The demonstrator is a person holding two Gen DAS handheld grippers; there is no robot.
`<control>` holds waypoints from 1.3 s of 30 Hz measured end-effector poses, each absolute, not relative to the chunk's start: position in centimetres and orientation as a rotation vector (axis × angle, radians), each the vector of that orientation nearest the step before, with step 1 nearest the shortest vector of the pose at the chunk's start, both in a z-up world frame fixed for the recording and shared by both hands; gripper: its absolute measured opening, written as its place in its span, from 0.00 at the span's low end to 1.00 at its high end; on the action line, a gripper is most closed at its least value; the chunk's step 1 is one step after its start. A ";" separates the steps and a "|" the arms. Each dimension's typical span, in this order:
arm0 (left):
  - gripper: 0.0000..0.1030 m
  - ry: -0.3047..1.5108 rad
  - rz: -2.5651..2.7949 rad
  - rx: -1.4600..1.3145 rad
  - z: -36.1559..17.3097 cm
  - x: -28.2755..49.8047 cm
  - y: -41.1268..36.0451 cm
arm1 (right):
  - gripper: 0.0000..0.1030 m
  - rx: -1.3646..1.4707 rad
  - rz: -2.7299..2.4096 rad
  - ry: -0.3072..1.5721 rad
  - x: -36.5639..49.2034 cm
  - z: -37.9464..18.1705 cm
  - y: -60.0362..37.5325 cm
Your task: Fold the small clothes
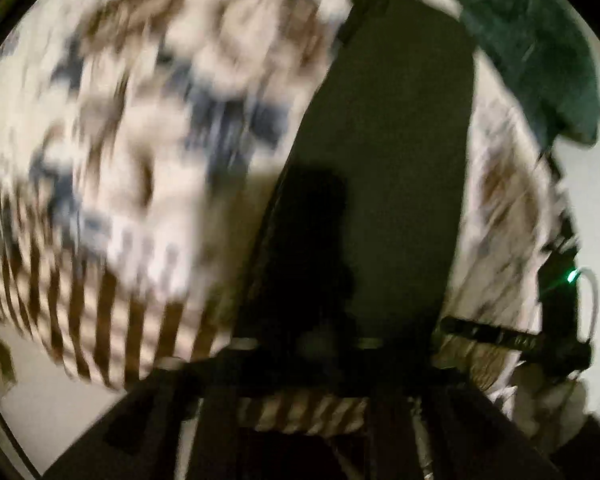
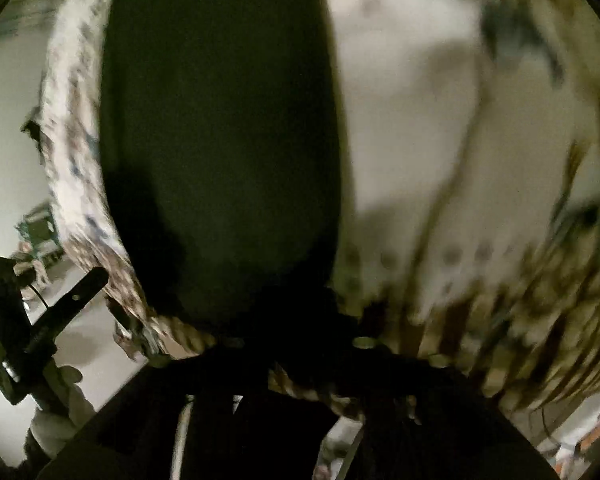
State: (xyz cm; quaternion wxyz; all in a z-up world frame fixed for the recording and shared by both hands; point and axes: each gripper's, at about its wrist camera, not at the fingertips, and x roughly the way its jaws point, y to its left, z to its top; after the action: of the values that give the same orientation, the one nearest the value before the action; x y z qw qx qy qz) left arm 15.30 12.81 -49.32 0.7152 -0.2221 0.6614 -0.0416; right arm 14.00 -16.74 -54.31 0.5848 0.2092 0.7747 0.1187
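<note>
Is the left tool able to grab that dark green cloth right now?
Probably not. The left tool seems clamped on the striped hem of the patterned garment, which hangs between it and the dark green cloth.

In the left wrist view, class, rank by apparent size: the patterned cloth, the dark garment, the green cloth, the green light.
1. Patterned cloth, though it lies close to the lens and is blurred.
2. Dark garment.
3. Green cloth, partly cut off by the frame edge.
4. Green light.
</note>
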 end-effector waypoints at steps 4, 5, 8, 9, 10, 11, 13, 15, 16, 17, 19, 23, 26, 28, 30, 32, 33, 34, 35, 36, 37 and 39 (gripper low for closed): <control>0.86 1.322 -0.158 -0.615 -47.8 24.5 14.3 | 0.53 0.570 0.242 1.649 19.8 -50.6 -19.5; 0.86 1.297 -0.171 -0.646 -48.0 27.4 14.7 | 0.53 0.589 0.230 1.625 21.7 -50.2 -20.1; 0.86 1.225 -0.199 -0.699 -48.3 35.8 14.2 | 0.53 0.634 0.178 1.540 28.7 -49.4 -22.3; 0.86 1.208 -0.198 -0.696 -48.7 38.9 14.2 | 0.53 0.647 0.169 1.510 30.9 -49.2 -22.9; 0.86 1.205 -0.204 -0.700 -49.3 41.3 14.2 | 0.53 0.653 0.161 1.494 33.0 -49.1 -23.5; 0.86 1.209 -0.202 -0.703 -50.0 43.9 14.0 | 0.53 0.658 0.146 1.478 35.0 -49.3 -24.0; 0.85 1.223 -0.225 -0.715 -51.4 48.5 13.4 | 0.53 0.671 0.124 1.454 39.0 -49.4 -25.0; 0.80 1.224 -0.268 -0.695 -52.4 52.1 12.6 | 0.53 0.683 0.120 1.435 42.6 -49.9 -25.8; 0.57 1.217 -0.291 -0.680 -52.9 53.5 12.1 | 0.53 0.687 0.120 1.427 44.3 -50.3 -25.8; 0.15 1.229 -0.299 -0.652 -53.5 54.7 11.5 | 0.53 0.687 0.114 1.421 45.9 -50.6 -26.0; 0.08 1.238 -0.313 -0.611 -53.3 55.5 11.4 | 0.53 0.686 0.107 1.414 48.5 -51.3 -25.7; 0.08 1.276 -0.275 -0.478 -54.6 56.0 11.9 | 0.53 0.713 0.122 1.395 51.9 -52.8 -25.5; 0.11 1.320 -0.265 -0.459 -56.7 56.3 13.3 | 0.53 0.624 0.072 1.428 53.3 -54.4 -23.2; 0.12 1.307 -0.284 -0.420 -55.9 56.1 13.2 | 0.53 0.577 0.057 1.451 54.0 -54.9 -22.1; 0.12 1.305 -0.288 -0.396 -54.8 55.8 12.8 | 0.53 0.529 0.047 1.452 54.5 -54.4 -21.4; 0.18 1.306 -0.293 -0.423 -53.3 55.1 12.7 | 0.56 0.488 0.035 1.452 54.7 -53.5 -20.7; 0.25 1.304 -0.303 -0.448 -52.8 54.6 12.8 | 0.56 0.471 0.033 1.446 54.1 -52.7 -20.6; 0.41 1.301 -0.310 -0.478 -52.4 54.1 12.8 | 0.56 0.455 0.031 1.436 53.5 -51.8 -20.5; 0.63 1.300 -0.317 -0.508 -52.2 53.5 12.7 | 0.56 0.445 0.031 1.427 52.6 -51.1 -20.3; 0.69 1.303 -0.322 -0.522 -52.3 52.9 12.5 | 0.57 0.437 0.035 1.421 51.8 -50.6 -20.1; 0.70 1.312 -0.321 -0.513 -52.7 52.5 12.2 | 0.57 0.428 0.040 1.421 50.9 -50.3 -19.9; 0.70 1.359 -0.248 -0.414 -54.7 52.0 11.6 | 0.57 0.411 0.048 1.449 49.6 -50.9 -19.4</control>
State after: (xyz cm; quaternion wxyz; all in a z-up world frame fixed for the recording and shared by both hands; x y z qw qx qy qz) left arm 51.97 11.59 -54.69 0.7510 -0.1895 0.6223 -0.1135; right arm 49.56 -19.38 -50.86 0.7295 0.1866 0.6577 0.0216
